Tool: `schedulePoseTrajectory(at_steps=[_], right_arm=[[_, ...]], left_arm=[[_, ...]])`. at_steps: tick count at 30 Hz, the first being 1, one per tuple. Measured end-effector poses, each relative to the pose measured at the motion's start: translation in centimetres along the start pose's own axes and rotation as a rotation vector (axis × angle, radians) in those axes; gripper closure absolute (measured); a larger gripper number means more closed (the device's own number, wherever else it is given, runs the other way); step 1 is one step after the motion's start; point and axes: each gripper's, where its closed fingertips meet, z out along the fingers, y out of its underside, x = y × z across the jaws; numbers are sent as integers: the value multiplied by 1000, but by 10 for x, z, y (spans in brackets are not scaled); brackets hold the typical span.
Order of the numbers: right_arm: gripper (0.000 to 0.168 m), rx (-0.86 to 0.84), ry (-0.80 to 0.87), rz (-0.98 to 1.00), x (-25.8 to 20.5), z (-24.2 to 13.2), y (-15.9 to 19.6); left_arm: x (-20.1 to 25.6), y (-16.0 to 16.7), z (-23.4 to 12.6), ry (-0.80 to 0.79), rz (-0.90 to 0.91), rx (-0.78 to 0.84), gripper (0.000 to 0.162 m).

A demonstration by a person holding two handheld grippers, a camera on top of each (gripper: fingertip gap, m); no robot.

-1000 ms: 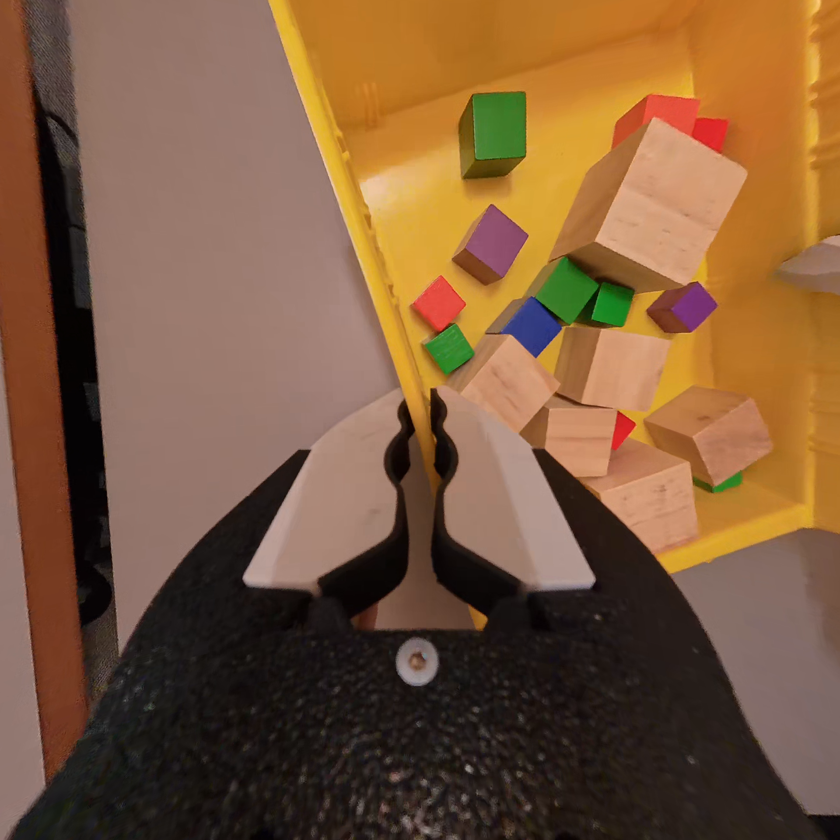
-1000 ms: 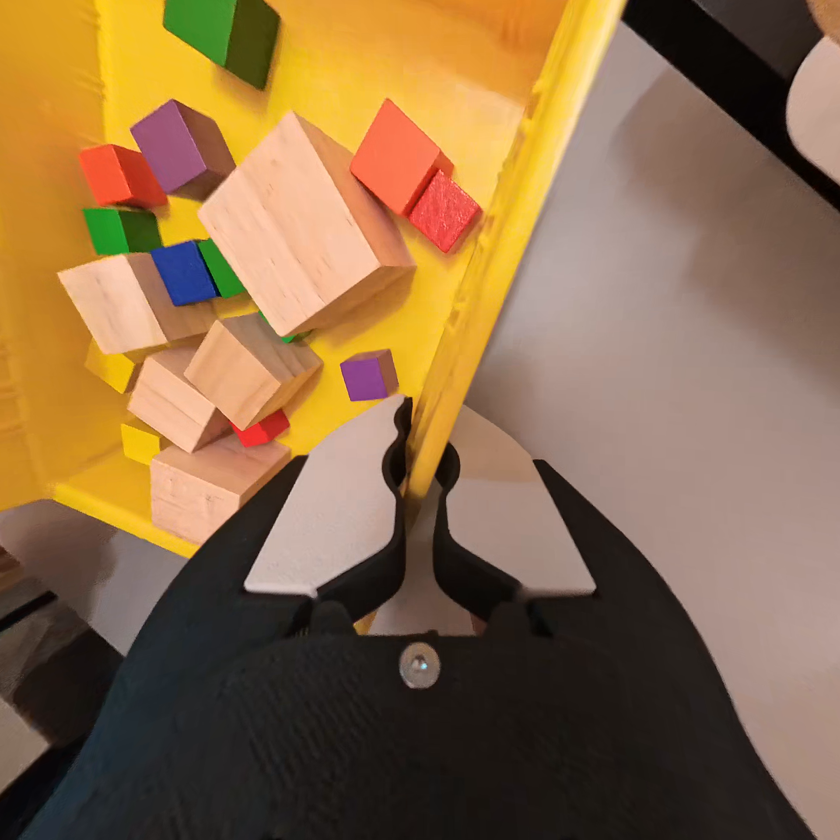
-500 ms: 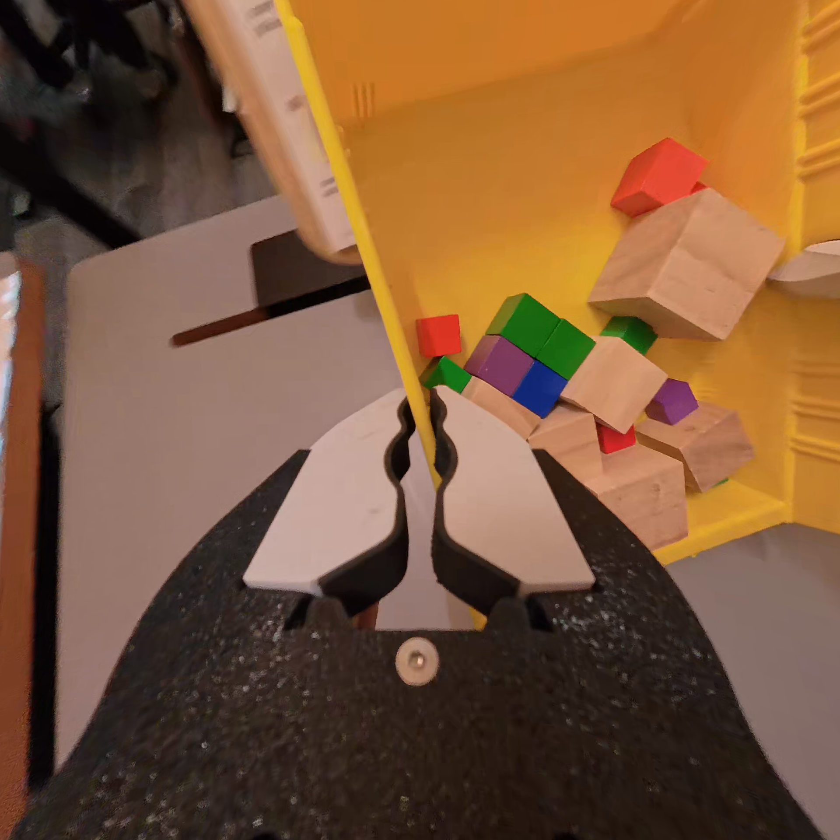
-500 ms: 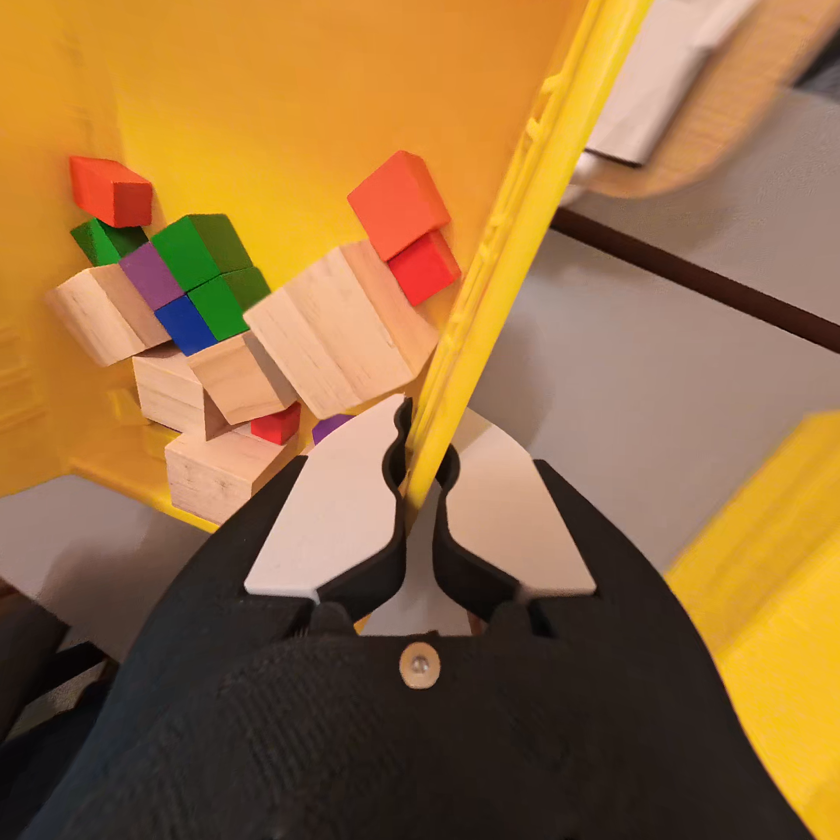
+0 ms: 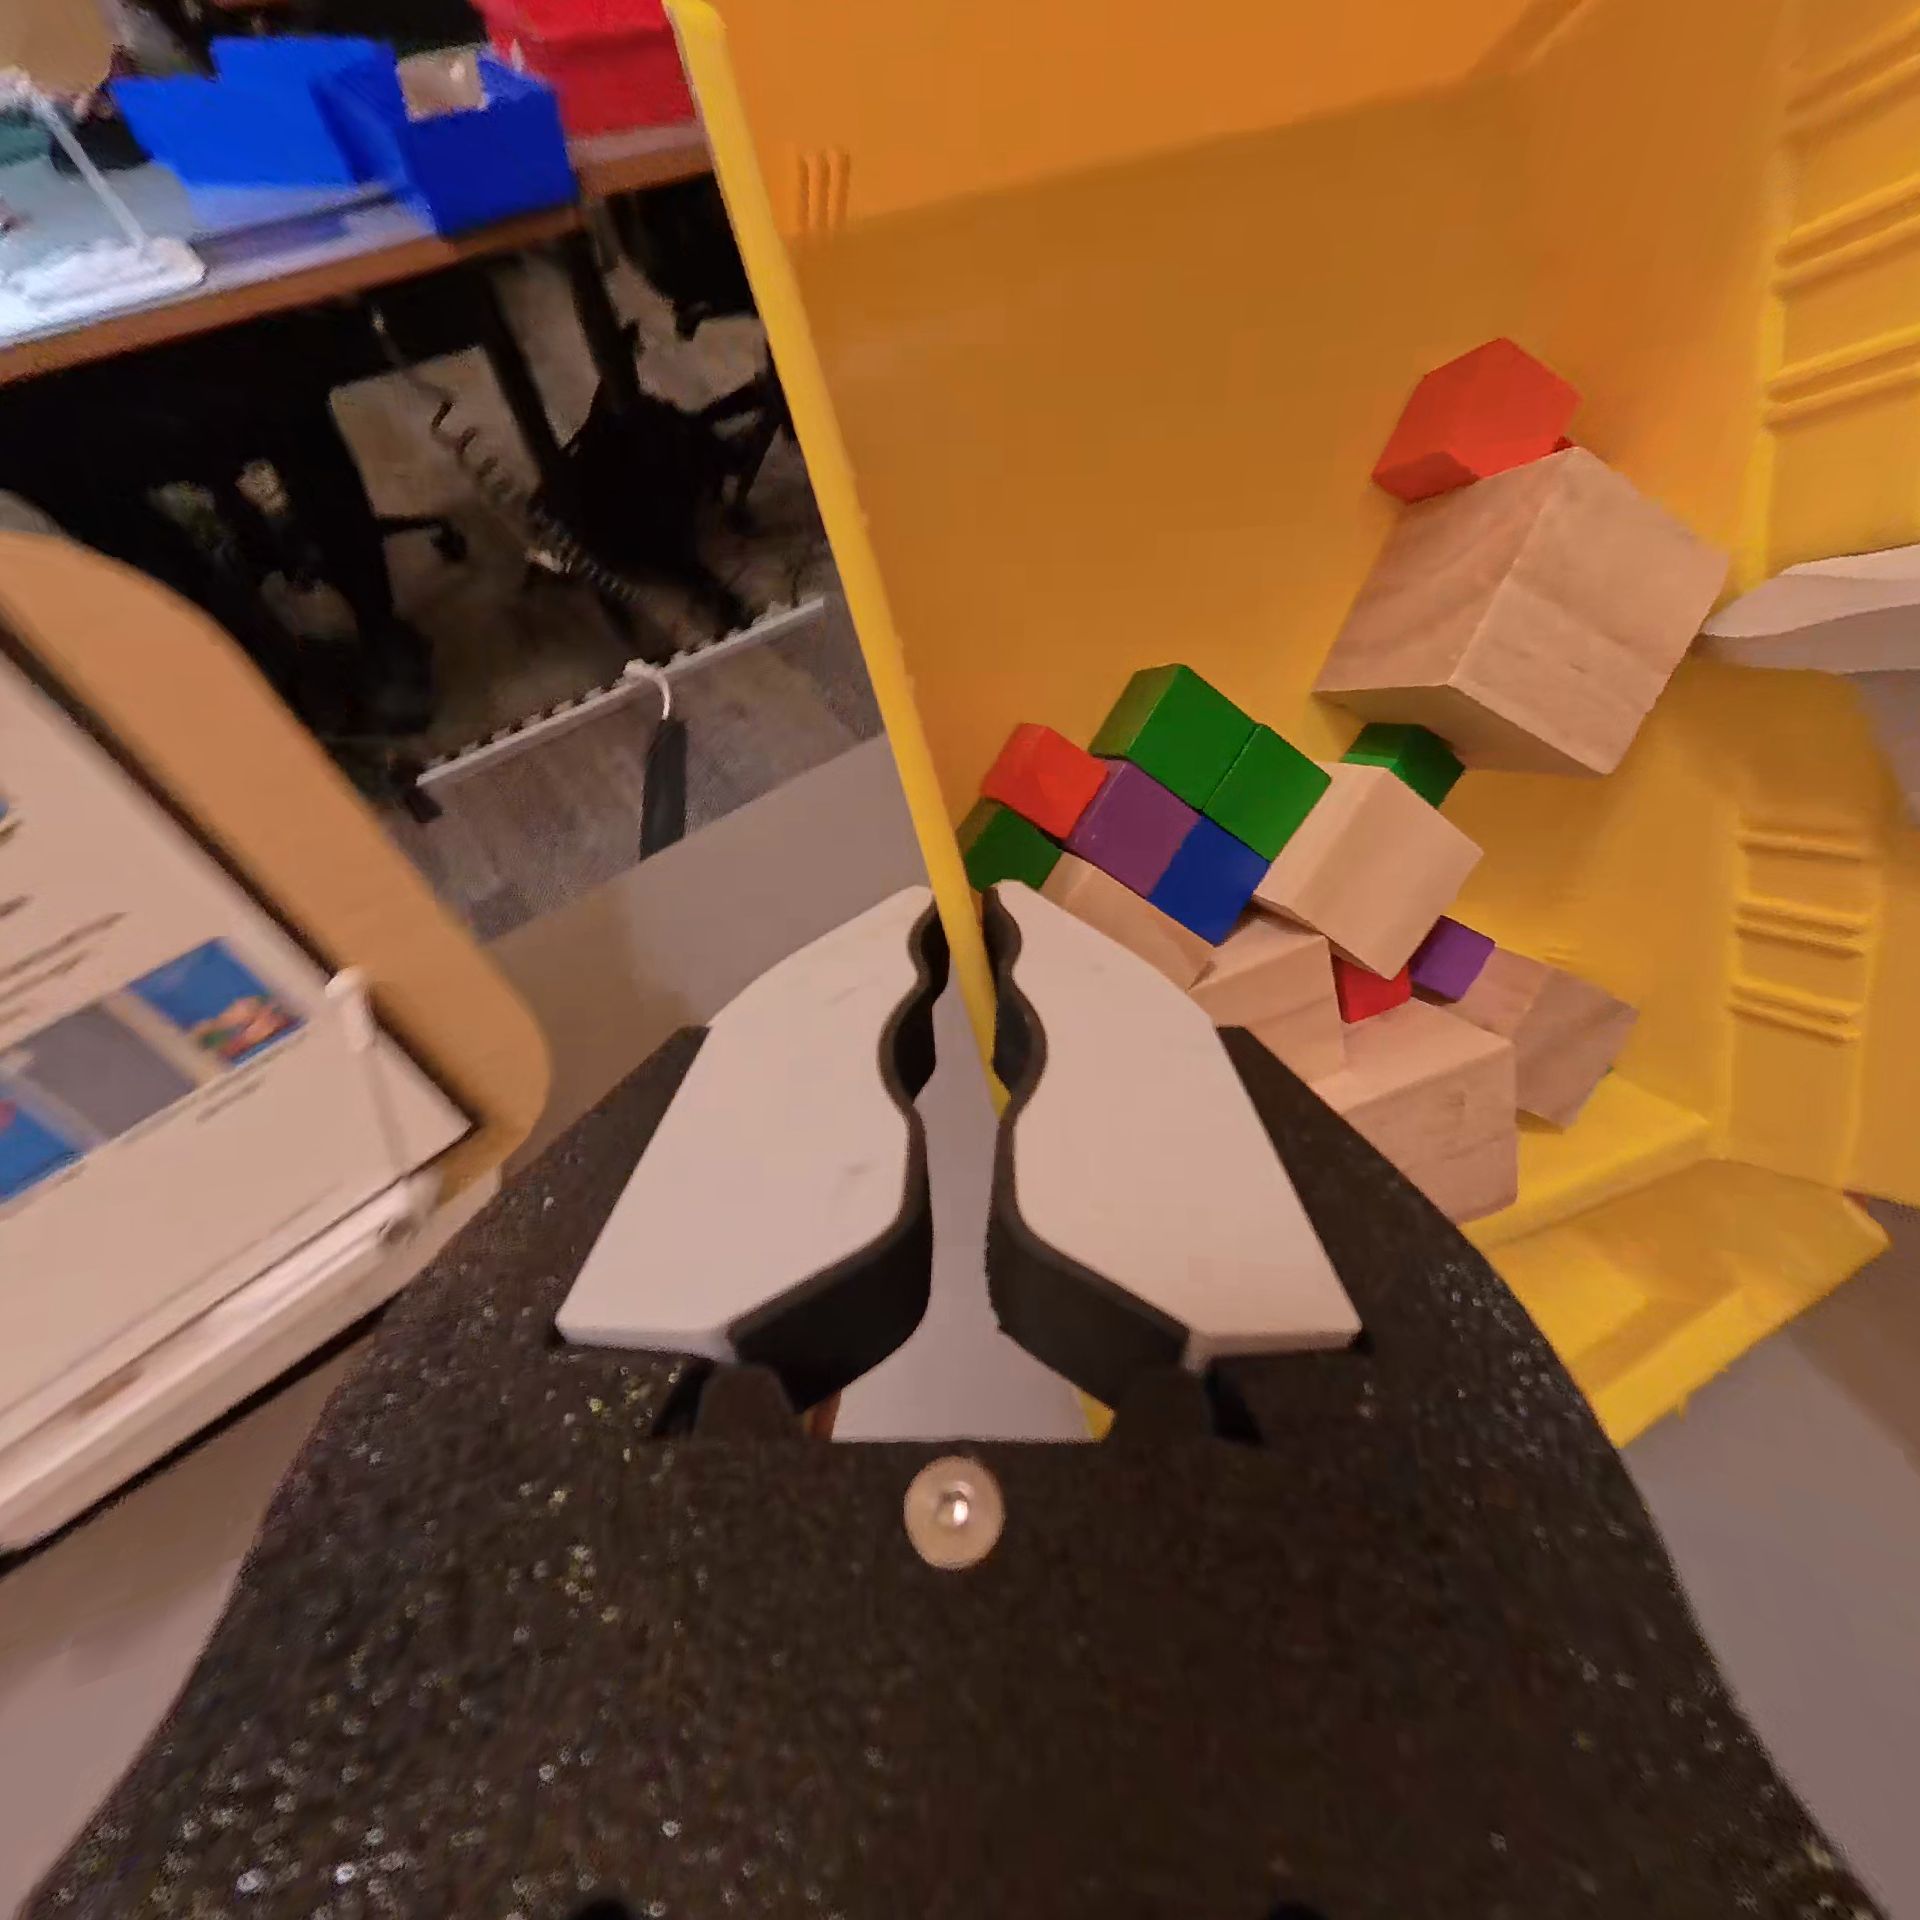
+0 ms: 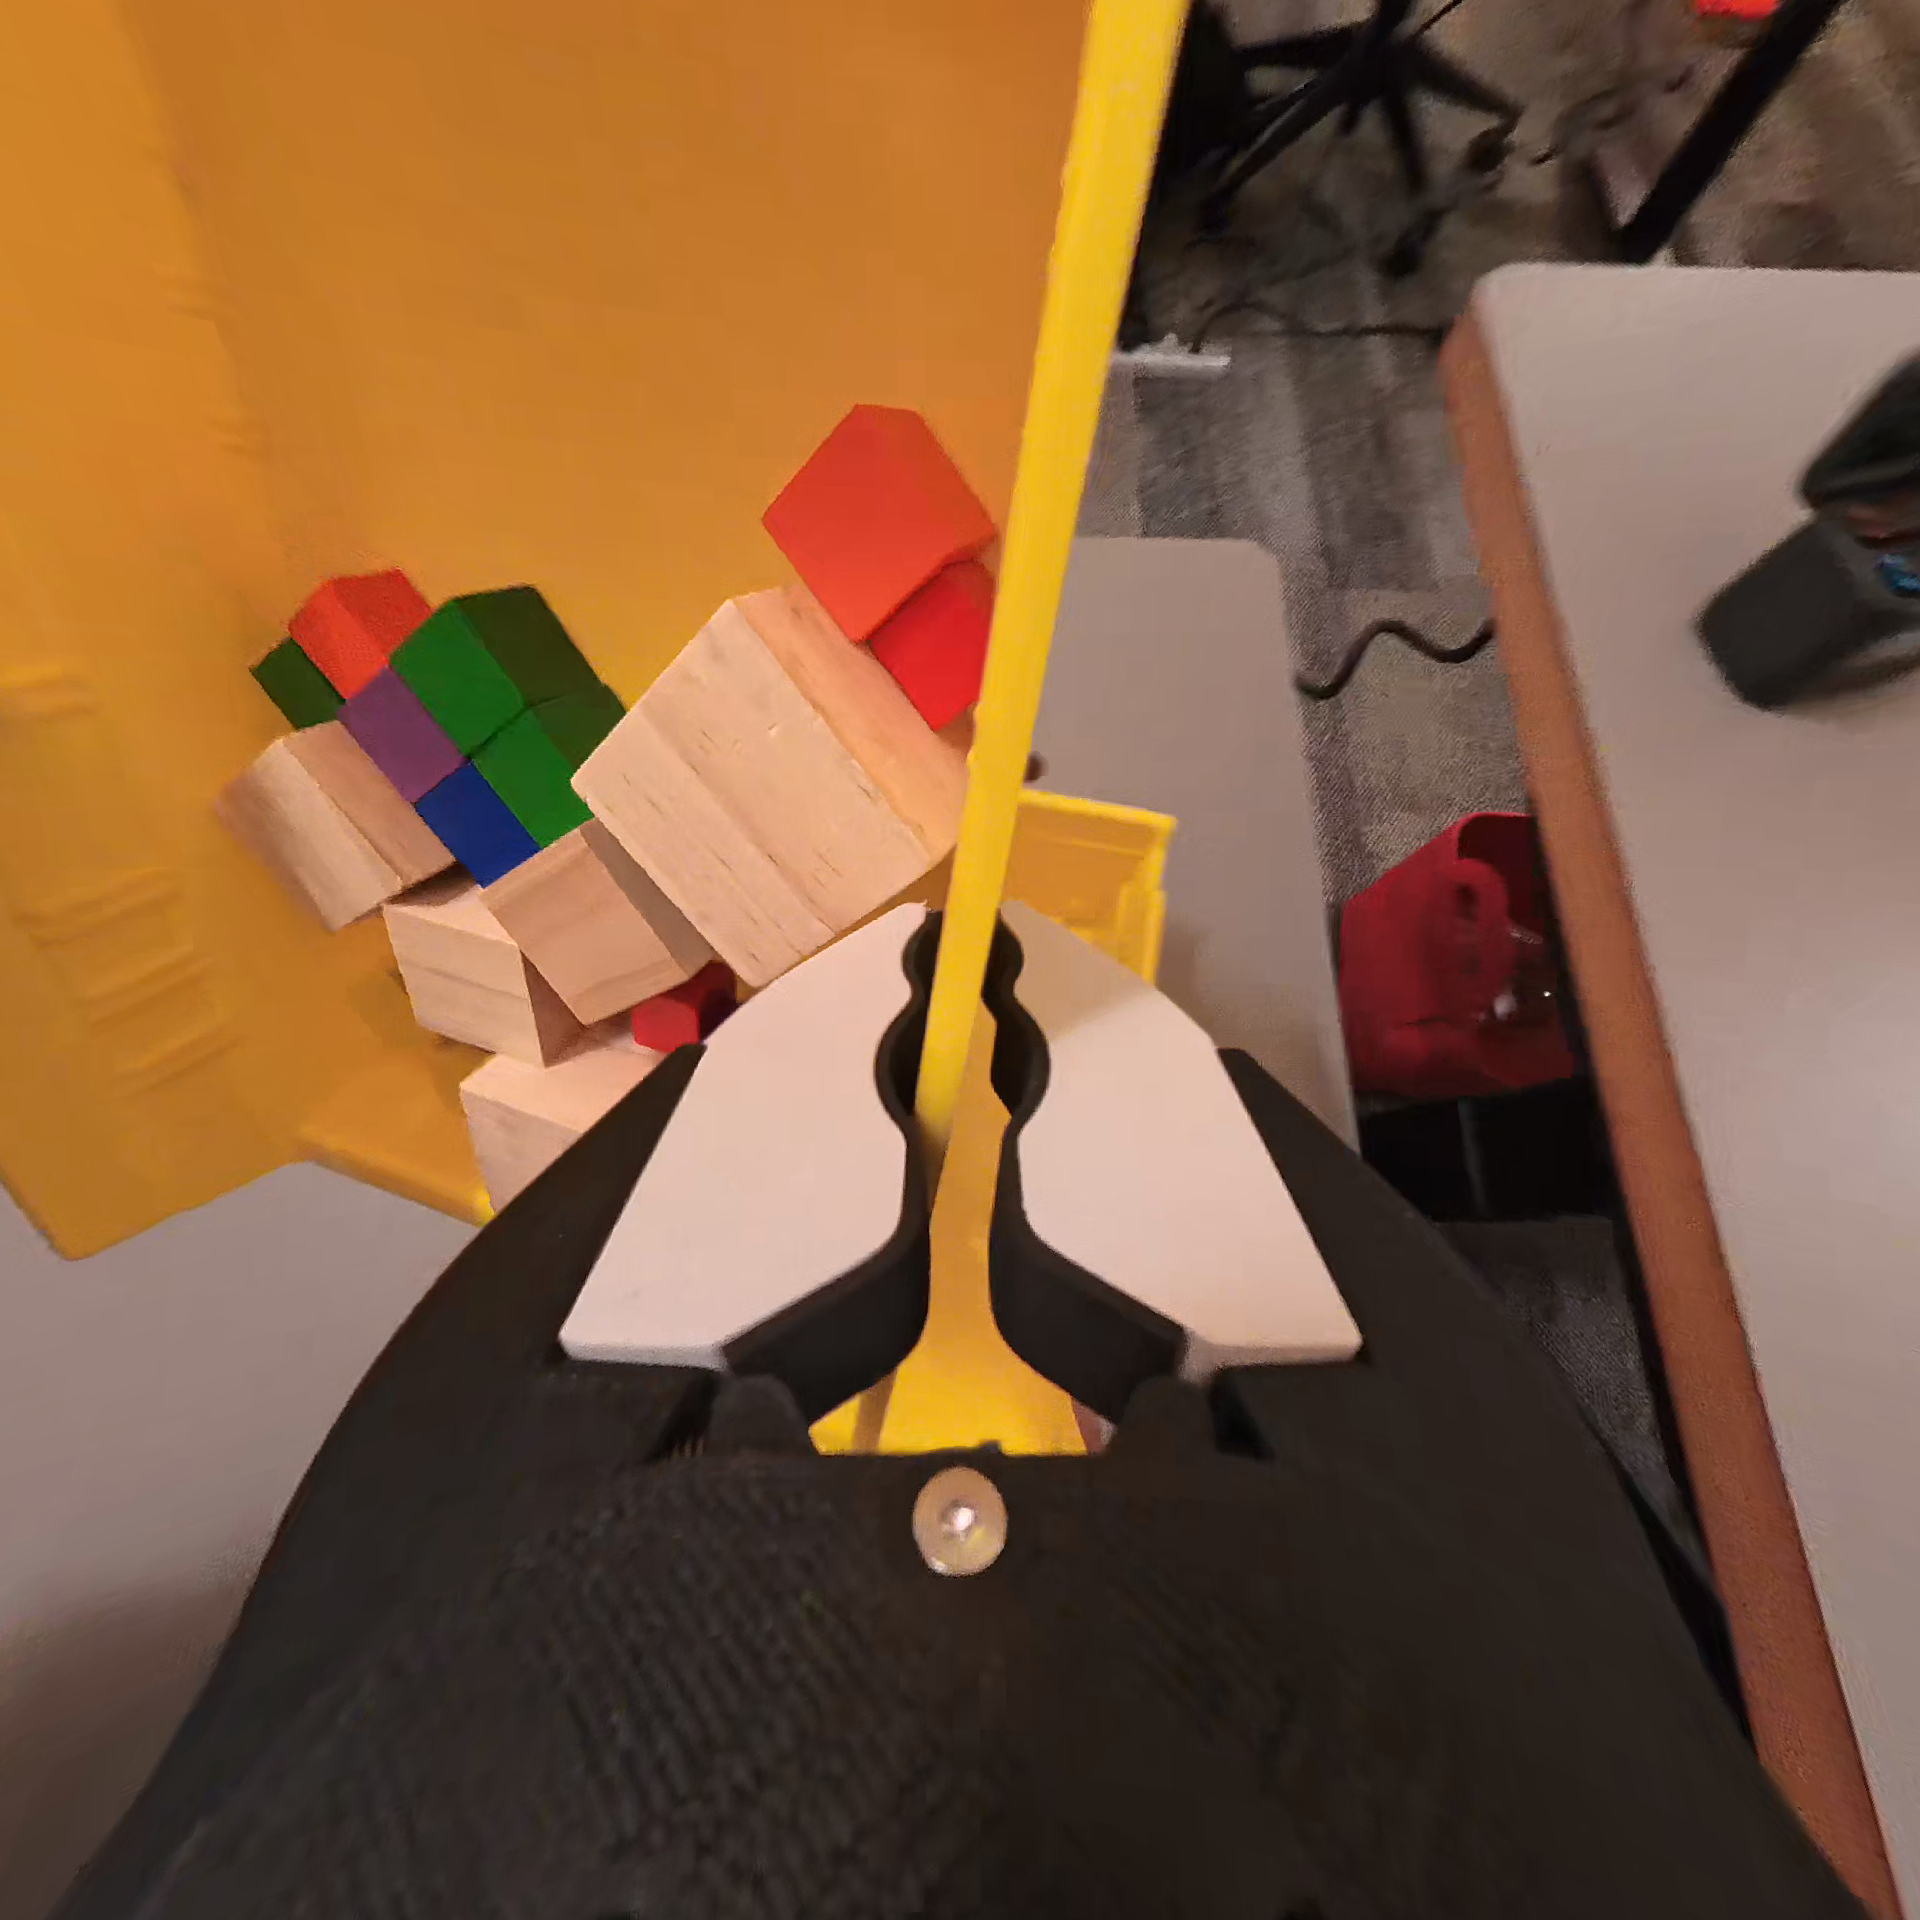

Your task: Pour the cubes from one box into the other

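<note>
A yellow box (image 5: 1143,468) is tipped up steeply. My left gripper (image 5: 961,925) is shut on its left wall and my right gripper (image 6: 961,920) is shut on its right wall (image 6: 1081,416). Several cubes lie heaped at the box's low end: large plain wooden ones (image 5: 1517,613) (image 6: 769,790) and small red (image 5: 1475,421), green (image 5: 1174,717), purple (image 5: 1132,826) and blue (image 5: 1210,878) ones. A second yellow box (image 6: 1091,862) shows low behind the right wall in the right wrist view, mostly hidden. A fingertip of the right gripper (image 5: 1808,613) shows in the left wrist view.
The grey table (image 5: 675,935) lies below. A cardboard-backed board with printed sheets (image 5: 187,1039) stands at the left. A second table with a wooden edge (image 6: 1662,935) is at the right, a red object (image 6: 1455,956) beside it. Blue bins (image 5: 343,135) sit on a far table.
The box has tipped up much more steeply. The cubes have slid down and gathered in a heap at its low end. Both grippers kept their hold on the walls.
</note>
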Motion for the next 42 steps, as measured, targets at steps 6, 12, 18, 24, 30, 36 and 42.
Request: schedulePoseTrajectory(at_steps=[6,12,18,24,30,36,42], right_arm=[[162,212,79,129,68,1,-4],[162,417,73,164,88,8,-3],[163,656,42,225,87,5,-11],[163,725,37,276,86,17,-1],[161,810,38,257,87,10,-15],[160,808,8,213,82,18,-17],[158,841,-76,251,78,27,-20]], left_arm=[[49,-25,52,39,52,189,157],[64,-27,70,25,87,450,158],[63,-33,62,26,73,602,157],[61,-26,68,15,106,608,157],[61,-18,73,48,52,632,156],[55,-14,79,49,35,630,156],[50,-15,78,45,44,651,155]])
